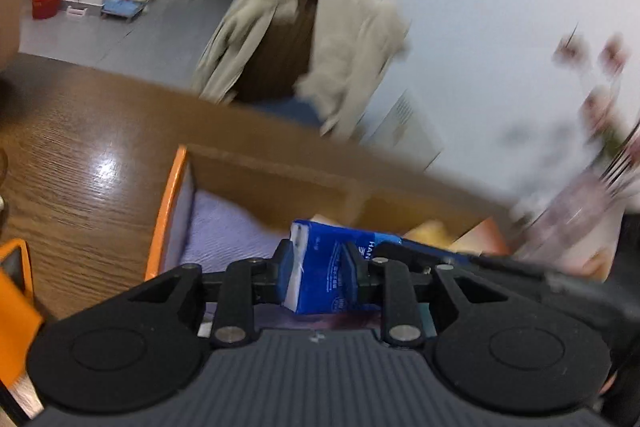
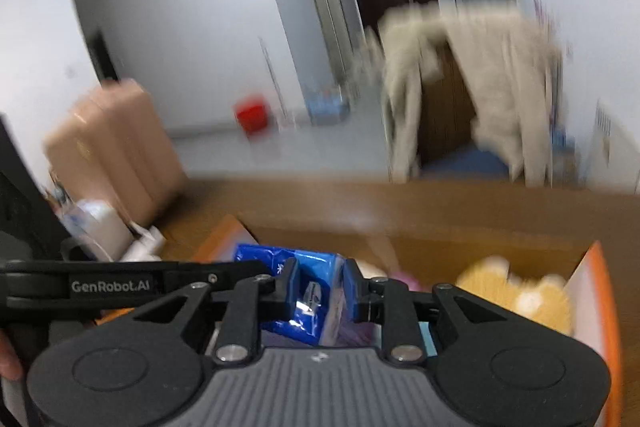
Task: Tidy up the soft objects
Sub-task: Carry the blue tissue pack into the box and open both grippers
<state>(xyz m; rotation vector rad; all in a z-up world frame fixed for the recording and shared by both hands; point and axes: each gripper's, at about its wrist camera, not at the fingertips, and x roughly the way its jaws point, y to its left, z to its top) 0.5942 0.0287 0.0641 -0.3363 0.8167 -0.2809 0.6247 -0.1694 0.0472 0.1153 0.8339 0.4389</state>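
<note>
Blue tissue pack (image 1: 320, 267) reads "HAN"; gripper (image 2: 318, 287) "GenRobot.AI".

Left gripper (image 1: 320, 267) is clamped, both fingers pressed flat against the sides of a blue tissue pack (image 1: 324, 267), tilted forward and down. Right gripper (image 2: 320, 291) sits just beside it, jaws also closed on the blue tissue pack (image 2: 304, 291), and the left one's body crosses at its left.

Tissue pack (image 1: 320, 267), blue wrapper with white print, white end showing; clamped on both sides, held over box (image 1: 172, 203). Box: cardboard, orange rim, open top, on wood table. Inside: lavender cloth (image 1: 228, 231), yellow plush (image 2: 516, 295).
</note>
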